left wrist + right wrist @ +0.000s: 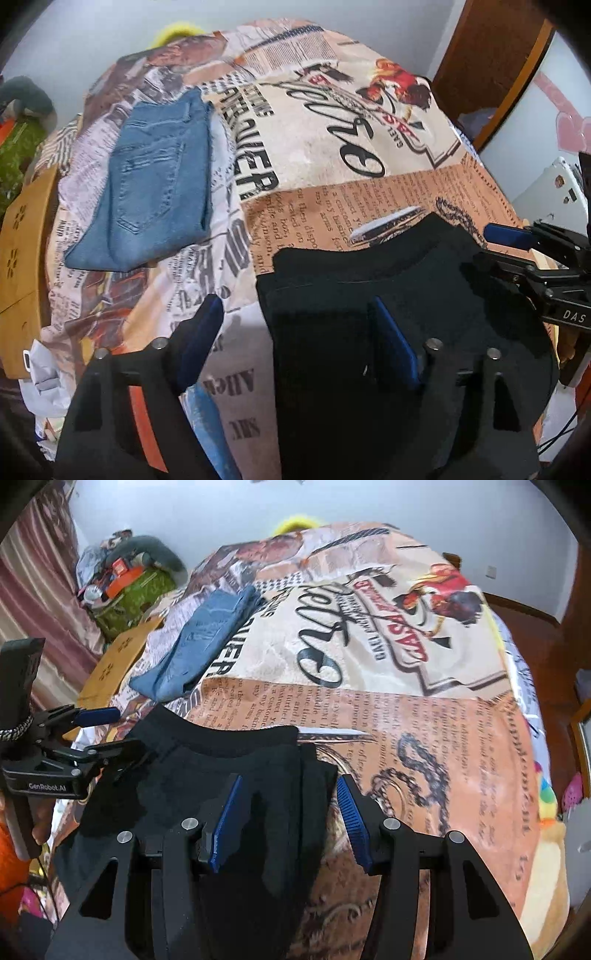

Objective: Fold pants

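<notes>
both grippers (295, 332) (288, 812) spread, over black pants (369, 277)

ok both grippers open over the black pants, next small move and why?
Probably lower both and pinch the near edge. The left gripper and right gripper are open above the black pants, holding nothing, each straddling an outer side. The pants lie flat on the printed bedspread, apparently part-folded, while the jeans already sit folded farther back.

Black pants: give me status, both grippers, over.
Left gripper open, right gripper open, both over the cloth. Black fabric pants flat on the printed newspaper-pattern bedspread, ungripped. Folded blue denim jeans apart, far left. Nothing blocking.
</notes>
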Demonstrator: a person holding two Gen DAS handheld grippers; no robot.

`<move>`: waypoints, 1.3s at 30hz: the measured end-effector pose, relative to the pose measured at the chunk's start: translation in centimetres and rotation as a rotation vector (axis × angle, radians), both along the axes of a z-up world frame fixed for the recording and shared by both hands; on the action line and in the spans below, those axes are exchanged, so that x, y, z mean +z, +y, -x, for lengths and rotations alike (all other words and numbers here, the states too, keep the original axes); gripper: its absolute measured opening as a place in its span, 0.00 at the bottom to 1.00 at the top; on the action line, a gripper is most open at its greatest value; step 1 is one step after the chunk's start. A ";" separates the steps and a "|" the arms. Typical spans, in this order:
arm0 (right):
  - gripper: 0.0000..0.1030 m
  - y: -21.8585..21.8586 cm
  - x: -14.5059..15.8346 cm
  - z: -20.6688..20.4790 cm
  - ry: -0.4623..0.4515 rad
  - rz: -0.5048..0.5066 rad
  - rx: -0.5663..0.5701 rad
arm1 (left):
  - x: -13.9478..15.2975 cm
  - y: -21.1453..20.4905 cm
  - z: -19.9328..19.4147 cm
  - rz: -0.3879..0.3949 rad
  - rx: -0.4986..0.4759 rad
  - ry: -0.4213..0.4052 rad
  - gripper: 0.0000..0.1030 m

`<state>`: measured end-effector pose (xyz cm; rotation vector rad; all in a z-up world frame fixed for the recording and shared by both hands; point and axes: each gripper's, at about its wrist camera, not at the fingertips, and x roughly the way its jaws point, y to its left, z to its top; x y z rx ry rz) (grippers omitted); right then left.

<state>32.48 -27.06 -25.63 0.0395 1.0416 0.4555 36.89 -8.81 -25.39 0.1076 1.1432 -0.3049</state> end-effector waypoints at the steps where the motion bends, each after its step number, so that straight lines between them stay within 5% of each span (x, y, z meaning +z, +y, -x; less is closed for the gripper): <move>1: 0.47 0.4 -0.3 -0.2 0.009 0.003 0.020 | -0.3 -0.2 -0.2 -0.002 -0.004 0.004 0.74; 5: 0.43 1.8 -0.8 -0.5 -0.008 0.043 0.085 | -1.1 -0.6 -0.5 0.005 -0.024 0.004 0.63; 8: 0.20 2.1 -1.1 -0.6 -0.030 0.096 0.090 | -1.3 -0.7 -0.7 -0.007 -0.020 -0.014 0.53; 16: 0.15 2.3 -1.6 -0.2 -0.077 0.150 0.099 | -2.5 0.3 -1.2 0.007 -0.004 -0.027 0.54; 20: 0.15 2.8 -1.9 -0.6 -0.056 0.177 0.096 | -2.6 -0.5 -1.2 -0.089 -0.007 -0.076 0.56; 25: 0.15 2.7 -1.0 -0.3 -0.040 0.185 0.079 | -1.5 -0.2 -1.2 -0.104 0.017 -0.082 0.56; 31: 0.18 2.1 1.9 1.5 -0.083 0.182 0.049 | 2.5 1.1 0.5 -0.038 0.052 -0.126 0.59; 36: 0.46 1.8 4.5 3.6 -0.153 0.145 0.031 | 6.3 2.0 3.0 0.020 0.064 -0.201 0.77; 39: 0.54 2.0 5.9 5.0 -0.196 0.129 0.040 | 7.6 2.1 4.3 0.034 0.059 -0.225 0.81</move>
